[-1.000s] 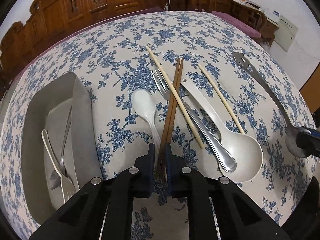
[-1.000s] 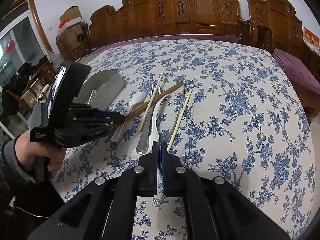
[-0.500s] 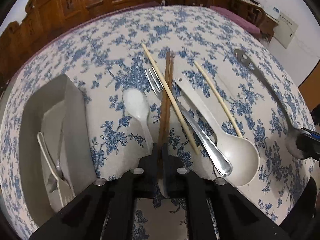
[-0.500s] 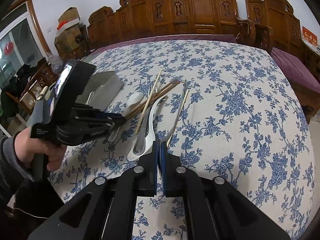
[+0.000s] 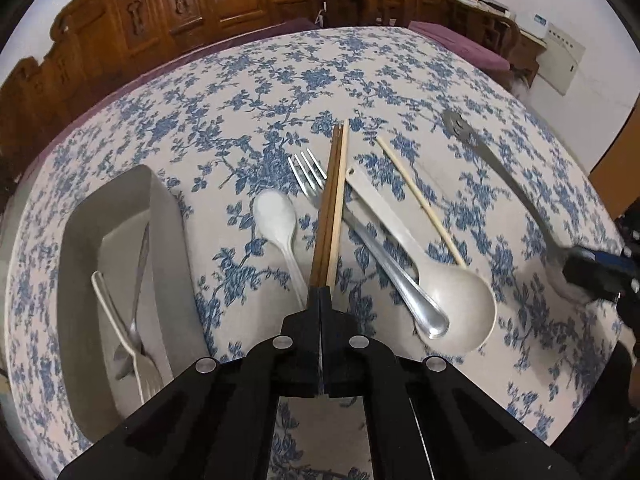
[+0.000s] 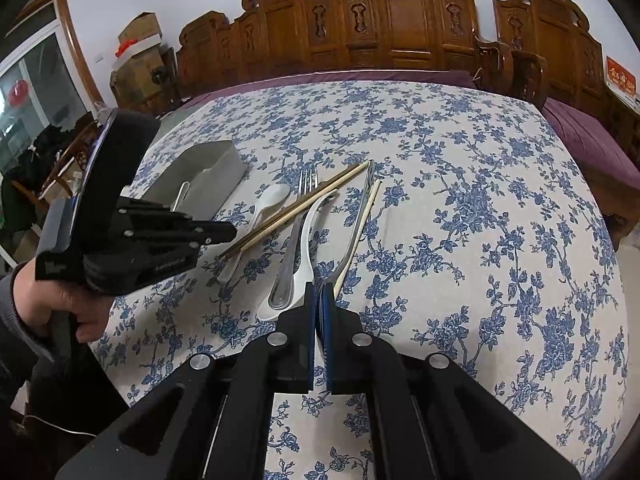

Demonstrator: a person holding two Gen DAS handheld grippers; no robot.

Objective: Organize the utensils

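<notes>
My left gripper [image 5: 320, 292] is shut on a bundle of chopsticks [image 5: 334, 200], two brown and one pale, which point away over the floral tablecloth. The right wrist view shows that bundle [image 6: 300, 204] sticking out of the left gripper [image 6: 230, 234], slightly raised. My right gripper [image 6: 318, 292] is shut on the bowl end of a long metal spoon [image 6: 371, 172]; the same grip shows at the right edge [image 5: 576, 270]. On the cloth lie a metal fork [image 5: 308, 168], a small white spoon [image 5: 276, 212], a pale ladle [image 5: 452, 300] and a loose pale chopstick [image 5: 420, 200].
A grey tray [image 5: 80, 248] stands at the left and holds a fork and a spoon. Carved wooden chairs ring the far side of the table. A person's hand [image 6: 52, 300] grips the left tool's handle. Boxes and clutter stand at the far left.
The left jaws closed on the brown chopsticks and took in the pale chopstick that lay crossing them; the bundle now runs straight out from the fingers. The right gripper kept still.
</notes>
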